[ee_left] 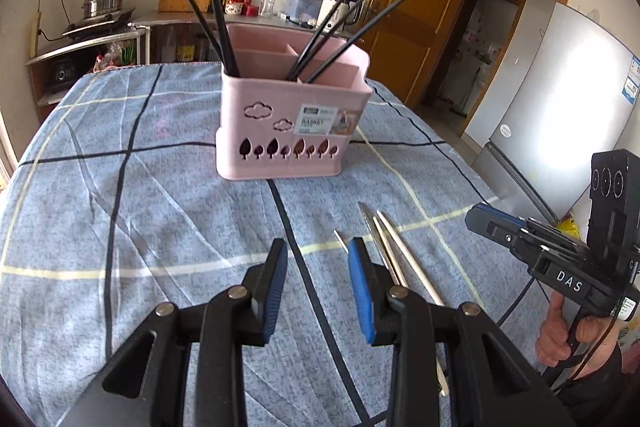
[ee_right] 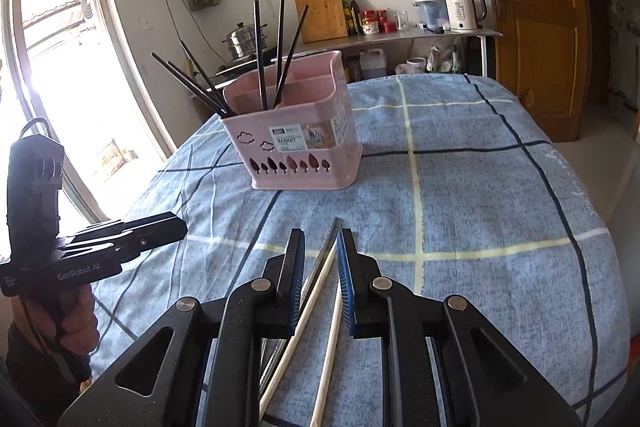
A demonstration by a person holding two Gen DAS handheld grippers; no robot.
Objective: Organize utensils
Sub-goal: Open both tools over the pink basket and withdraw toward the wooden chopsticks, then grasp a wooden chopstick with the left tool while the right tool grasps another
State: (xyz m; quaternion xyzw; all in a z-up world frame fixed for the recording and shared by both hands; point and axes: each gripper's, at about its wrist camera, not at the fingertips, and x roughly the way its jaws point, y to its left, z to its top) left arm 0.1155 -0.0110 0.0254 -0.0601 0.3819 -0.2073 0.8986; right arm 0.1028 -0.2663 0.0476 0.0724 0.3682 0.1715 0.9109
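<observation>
Left claw: spread wide, holding nothing, above the blue checked cloth surface. Farther back, pink plastic basket with thin black chopsticks. Right claw: parted, straddling pale wooden and metal chopsticks lying flat.

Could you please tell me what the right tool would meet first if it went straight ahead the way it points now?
Probably the pink utensil basket: the right tool, open above the loose chopsticks, points roughly at it, though depth is unclear.
</observation>
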